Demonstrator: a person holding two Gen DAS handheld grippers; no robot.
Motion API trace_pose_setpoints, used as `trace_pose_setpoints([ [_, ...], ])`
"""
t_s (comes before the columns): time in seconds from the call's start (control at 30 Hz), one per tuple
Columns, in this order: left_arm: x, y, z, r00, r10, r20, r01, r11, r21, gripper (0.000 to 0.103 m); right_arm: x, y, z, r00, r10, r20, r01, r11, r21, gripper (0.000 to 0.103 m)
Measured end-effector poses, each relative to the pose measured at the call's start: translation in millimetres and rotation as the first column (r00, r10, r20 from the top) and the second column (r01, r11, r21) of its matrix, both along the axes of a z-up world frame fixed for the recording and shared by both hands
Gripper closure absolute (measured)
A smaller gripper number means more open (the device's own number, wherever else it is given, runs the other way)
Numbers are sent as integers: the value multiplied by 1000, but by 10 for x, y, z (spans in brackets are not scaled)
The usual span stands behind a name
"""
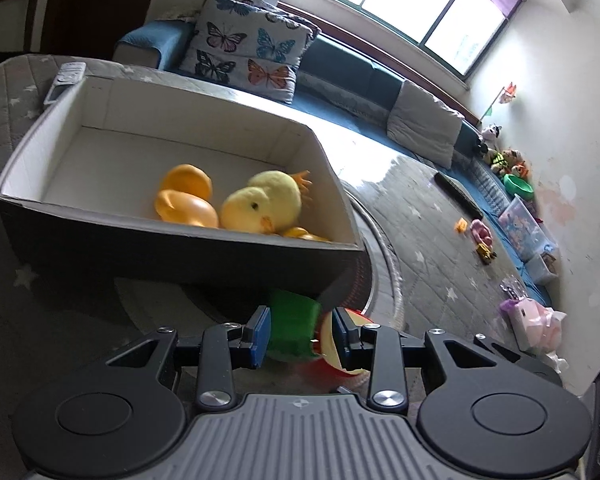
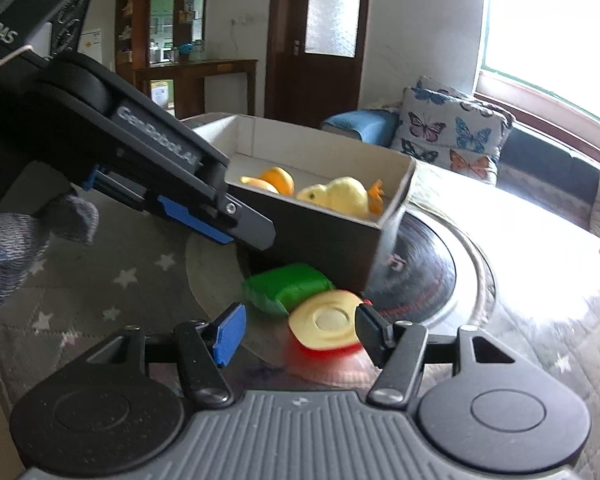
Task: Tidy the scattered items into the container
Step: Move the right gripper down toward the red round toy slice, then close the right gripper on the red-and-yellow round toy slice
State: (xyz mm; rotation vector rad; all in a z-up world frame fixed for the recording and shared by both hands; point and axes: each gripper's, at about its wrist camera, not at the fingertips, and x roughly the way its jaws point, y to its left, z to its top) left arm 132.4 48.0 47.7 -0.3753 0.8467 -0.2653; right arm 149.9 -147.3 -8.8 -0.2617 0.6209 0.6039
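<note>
Reaching beside the container (image 1: 180, 240), left tool (image 1: 300, 334) straddles, unclosed, green toy (image 1: 290, 328); right tool (image 2: 296, 334) open around apple half (image 2: 328, 326); next, closing.

both wrist cameras sit low and close, looking forward along their fingers; the left faces the box (image 1: 172, 216) and window, the right the box (image 2: 320, 232) and door.

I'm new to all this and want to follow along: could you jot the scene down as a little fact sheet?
Container: open box, white inside
Inside: yellow plush chick, orange plastic toy
Outside, beside the box: green toy, red-and-yellow toy
Left gripper: open, over the green toy
Right gripper: open, around the red-and-yellow toy
</note>
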Motion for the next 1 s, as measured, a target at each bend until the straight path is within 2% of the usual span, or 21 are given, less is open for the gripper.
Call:
trace_pose_setpoints([
  [0.07,7,-31,-17,1000,-3,-7,3,1000,-8,67,20,-31,-29,1000,-14,-8,14,1000,-1,41],
  [0.17,26,-67,-25,1000,-6,-17,6,1000,-12,67,53,-50,-74,1000,-26,-16,26,1000,-1,32],
  [0.53,149,-165,-19,999,-23,-28,23,999,-27,67,180,-20,-207,999,-44,-30,44,999,-3,31],
  [0.8,267,-130,-88,999,-2,-53,0,999,-33,67,178,30,-133,1000,-19,-9,19,999,32,31],
  [1.0,270,-172,-50,999,-29,-46,26,998,-54,67,250,88,-240,999,-34,-20,34,999,5,31],
])
